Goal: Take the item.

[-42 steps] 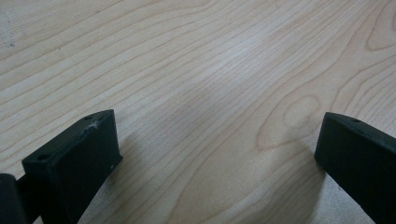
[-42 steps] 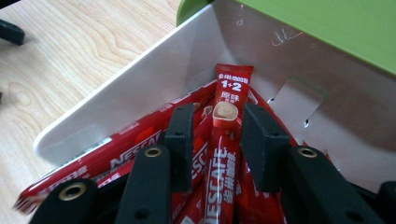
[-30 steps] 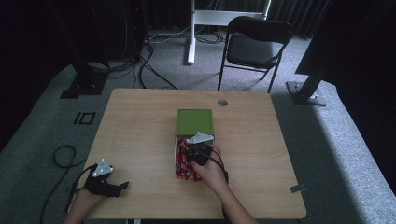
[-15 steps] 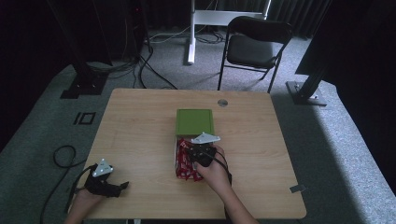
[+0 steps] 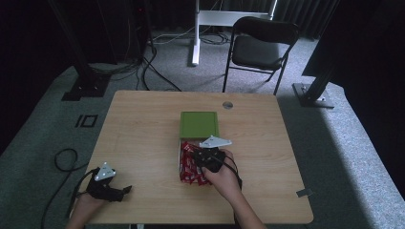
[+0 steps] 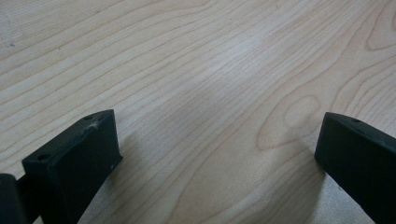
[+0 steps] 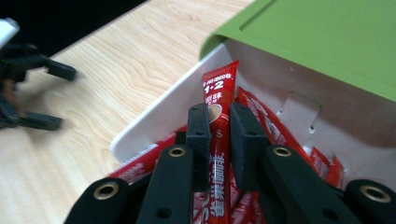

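Our right gripper point(image 7: 219, 135) pinches one red sachet point(image 7: 218, 100) between its fingers, inside the white box point(image 7: 154, 119) mid-counter, probably to lift it out. Our left gripper point(image 6: 219, 154) rests aside on the counter point(image 6: 196, 60), fingers spread, holding nothing.

From my high view, the right gripper point(image 5: 210, 155) and hand cover much of the red sachets point(image 5: 188, 167); the green lid point(image 5: 199, 124) hides the white box's point(image 7: 154, 116) far end.
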